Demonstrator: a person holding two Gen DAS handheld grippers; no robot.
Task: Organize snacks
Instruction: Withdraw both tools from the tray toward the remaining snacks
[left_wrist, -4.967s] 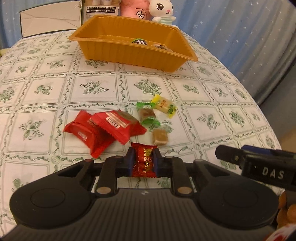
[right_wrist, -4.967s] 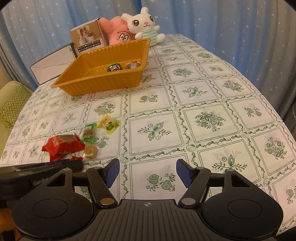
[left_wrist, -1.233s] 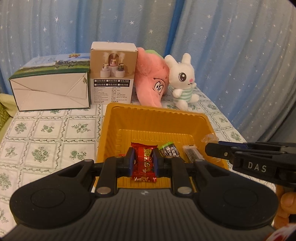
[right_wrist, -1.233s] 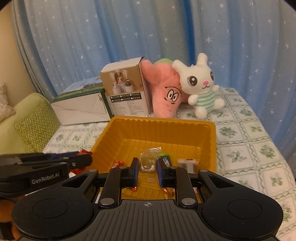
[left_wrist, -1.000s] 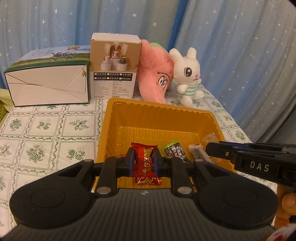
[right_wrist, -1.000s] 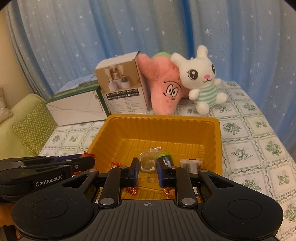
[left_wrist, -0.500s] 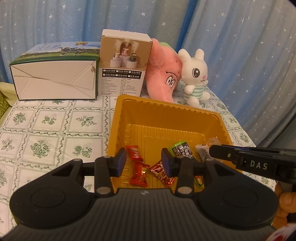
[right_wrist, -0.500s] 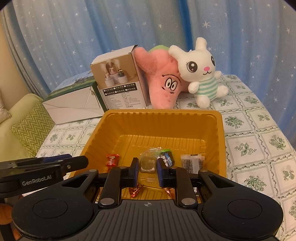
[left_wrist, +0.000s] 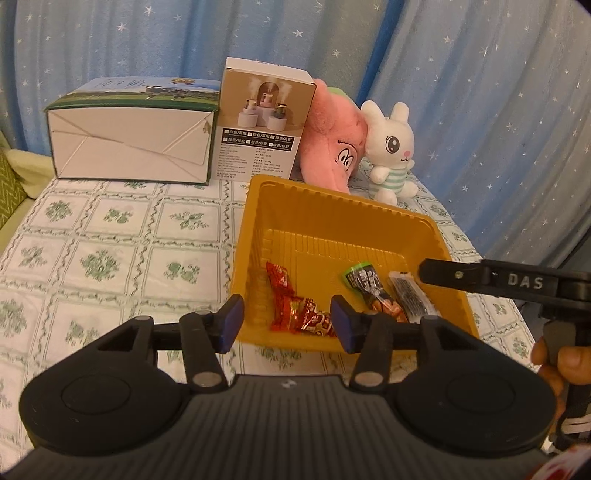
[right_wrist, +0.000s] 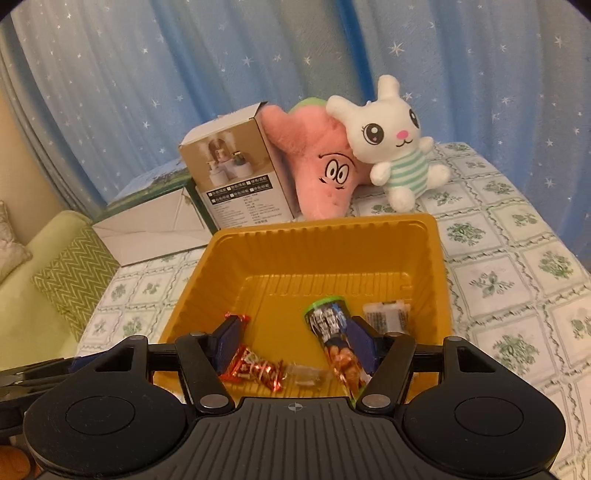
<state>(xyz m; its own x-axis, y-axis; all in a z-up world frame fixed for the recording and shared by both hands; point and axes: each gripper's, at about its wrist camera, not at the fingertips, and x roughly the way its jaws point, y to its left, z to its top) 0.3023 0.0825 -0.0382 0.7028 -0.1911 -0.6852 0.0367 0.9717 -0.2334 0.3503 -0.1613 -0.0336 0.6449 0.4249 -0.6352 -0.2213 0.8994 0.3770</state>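
Note:
An orange tray sits on the table and holds several wrapped snacks. Red snacks lie at its near left, a green-topped snack and a dark bar at its right. A small clear-wrapped candy lies on the tray floor. My left gripper is open and empty over the tray's near edge. My right gripper is open and empty over the tray; its side shows in the left wrist view.
Behind the tray stand a white carton, a product box, a pink plush and a white bunny. A green cushion lies left of the floral tablecloth.
Both grippers carried snacks from the table to the tray. The left opened about half a second ago and dropped its red snack; the right has just opened and dropped its clear-wrapped candy.

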